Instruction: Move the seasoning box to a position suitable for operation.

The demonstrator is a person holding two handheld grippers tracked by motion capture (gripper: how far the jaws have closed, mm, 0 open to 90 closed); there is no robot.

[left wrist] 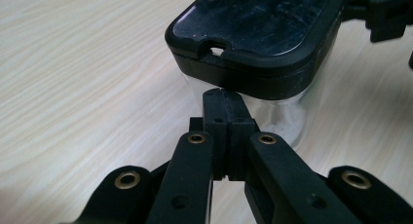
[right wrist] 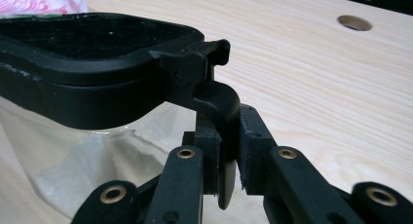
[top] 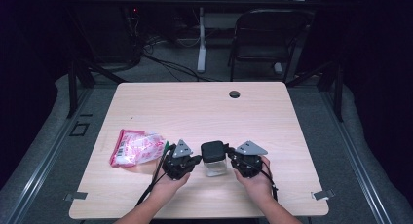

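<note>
A clear container (top: 215, 165) with a black lid (top: 213, 150) is standing near the counter's (top: 195, 107) near edge, about midway along it. The left hand-held gripper (left wrist: 224, 100) is sitting clenched with nothing between its jaws, its tips just under the lid's rim. The right hand-held gripper (right wrist: 225, 131) is grasping the lid's latch tab (right wrist: 216, 100) from the other side. A pink-and-white packet (top: 136, 147) is lying toward the left edge.

Clear jar (top: 215, 165) with a black lid (top: 213, 150), upright on the table.
It stands near the front edge; the lid is on, its side latch (right wrist: 214, 95) hanging down.
</note>
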